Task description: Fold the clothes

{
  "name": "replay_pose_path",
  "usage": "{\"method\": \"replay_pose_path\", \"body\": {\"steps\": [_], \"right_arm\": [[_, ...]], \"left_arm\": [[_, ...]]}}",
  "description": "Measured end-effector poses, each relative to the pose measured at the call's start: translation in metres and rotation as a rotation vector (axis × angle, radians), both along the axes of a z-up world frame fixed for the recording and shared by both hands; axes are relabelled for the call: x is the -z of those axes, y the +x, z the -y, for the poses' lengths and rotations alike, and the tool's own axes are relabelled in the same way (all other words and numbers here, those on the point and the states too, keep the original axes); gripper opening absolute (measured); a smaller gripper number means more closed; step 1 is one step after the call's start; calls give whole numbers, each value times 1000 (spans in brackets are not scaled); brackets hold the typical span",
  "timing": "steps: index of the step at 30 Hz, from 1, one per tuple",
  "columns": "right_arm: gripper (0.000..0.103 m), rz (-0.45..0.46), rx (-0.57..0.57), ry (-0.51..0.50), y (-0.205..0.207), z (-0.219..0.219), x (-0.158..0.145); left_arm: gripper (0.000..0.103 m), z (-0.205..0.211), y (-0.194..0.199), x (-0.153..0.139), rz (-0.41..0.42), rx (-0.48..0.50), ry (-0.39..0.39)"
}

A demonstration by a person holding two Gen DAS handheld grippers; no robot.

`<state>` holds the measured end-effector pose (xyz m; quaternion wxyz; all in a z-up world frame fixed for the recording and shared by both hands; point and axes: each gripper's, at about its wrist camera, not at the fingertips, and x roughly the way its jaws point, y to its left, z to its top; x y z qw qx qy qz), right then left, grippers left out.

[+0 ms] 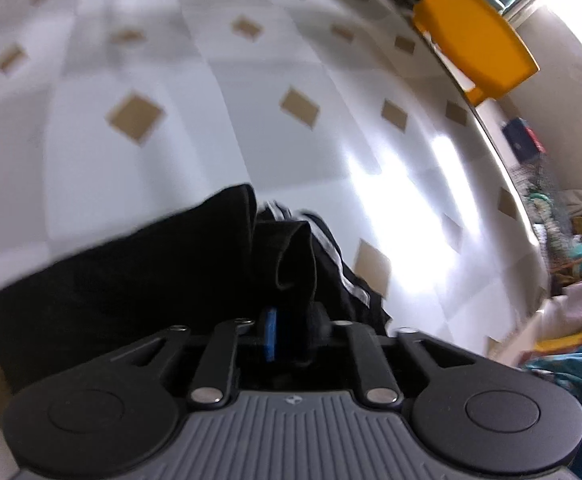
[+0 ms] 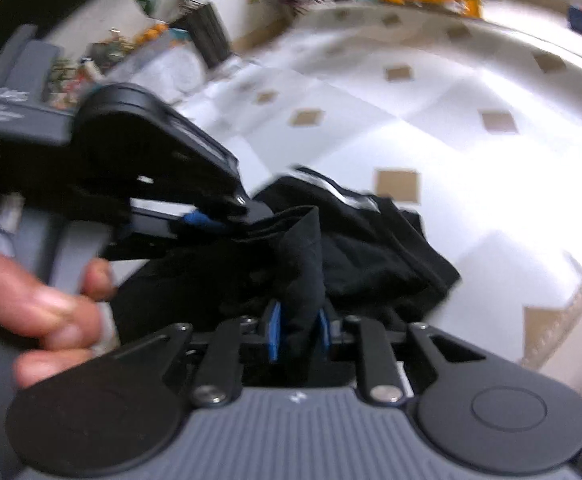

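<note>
Both grippers are clamped on the same black fabric garment with a white side stripe (image 1: 195, 276). The left gripper (image 1: 287, 336) pinches a bunched fold between its blue-padded fingers; the right gripper (image 2: 295, 332) does likewise (its 2 blue pads (image 2: 273, 332) show either side of the cloth). The garment hangs crumpled above a white tablecloth with tan diamond patches (image 1: 291, 80). A hand (image 2: 31, 304) grips the left tool's handle.

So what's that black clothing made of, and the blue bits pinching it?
The black garment looks like soft, matte knit fabric, maybe cotton or sportswear: it droops and creases, with shiny white stripes along one edge. The blue pads on the right tool look like rubber or foam, dull and slightly textured, though blur leaves that open.
</note>
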<state>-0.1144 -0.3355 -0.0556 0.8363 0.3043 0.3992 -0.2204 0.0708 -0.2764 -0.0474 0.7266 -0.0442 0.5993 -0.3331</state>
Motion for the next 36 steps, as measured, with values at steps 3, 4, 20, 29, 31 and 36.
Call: {"method": "replay_pose_path", "body": {"steps": [3, 4, 20, 29, 31, 36], "right_arm": [[35, -43, 75, -8, -4, 6, 6], [38, -40, 87, -16, -5, 6, 5], [53, 71, 113, -39, -10, 15, -12], [53, 143, -15, 22, 0, 2, -16], [53, 149, -72, 51, 7, -2, -14], [53, 121, -132, 160, 21, -4, 1]], "left_arm": [[29, -2, 3, 7, -39, -32, -25], [33, -2, 2, 6, -30, -31, -36], [54, -92, -25, -12, 47, -167, -44], [54, -123, -59, 18, 41, -172, 24], [54, -122, -66, 21, 53, -151, 32], [55, -122, -80, 28, 90, -114, 40]]}}
